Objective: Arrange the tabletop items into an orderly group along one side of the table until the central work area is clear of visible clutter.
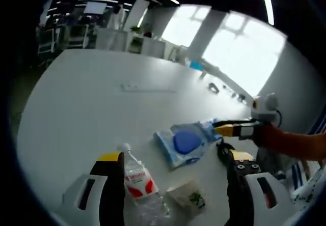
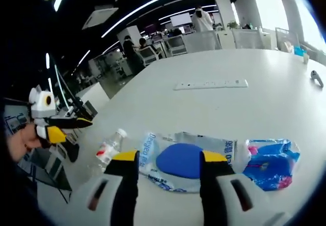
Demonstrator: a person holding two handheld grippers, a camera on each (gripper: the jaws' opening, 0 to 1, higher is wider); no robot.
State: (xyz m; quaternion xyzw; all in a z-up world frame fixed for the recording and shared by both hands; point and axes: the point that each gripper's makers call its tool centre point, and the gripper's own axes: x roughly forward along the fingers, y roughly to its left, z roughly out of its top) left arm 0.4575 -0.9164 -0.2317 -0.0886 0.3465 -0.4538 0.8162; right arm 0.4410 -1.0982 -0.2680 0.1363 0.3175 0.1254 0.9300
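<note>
Two claws work over one white desk (image 1: 91, 104). In the left gripper view, left claw (image 1: 175, 172) rises from the bottom edge, jaws set wide apart, nothing between them gripped. Clear water bottle (image 1: 136, 177) with white cap and red-and-white label lies on its side just inside the left jaw, lower centre of frame; contact with the jaw cannot be told. Small pale packet with green print (image 1: 189, 195) sits at bottom centre, just beside the bottle. Blue-and-white plastic bag (image 1: 183, 143) with a dark blue round patch lies centre right. Right claw (image 1: 220, 130) enters from the right edge, held by a hand in an orange sleeve (image 1: 298, 143), its yellow tips at the bag's far end; whether it grips the bag cannot be told here. Long white power strip (image 1: 148, 88) lies further up the desk, well apart from the clutter.

In the right gripper view, right claw (image 2: 168, 160) stands at bottom centre, jaws open, the plastic bag (image 2: 181, 160) lying between and beyond the tips, not pinched. Crumpled blue wrapper (image 2: 272, 162) adjoins the bag at lower right. Bottle (image 2: 108, 148) lies lower left, near the bag. Left claw (image 2: 76, 121) shows at the left edge. Power strip (image 2: 211, 84) sits upper centre. Office furniture and people stand beyond the desk.
</note>
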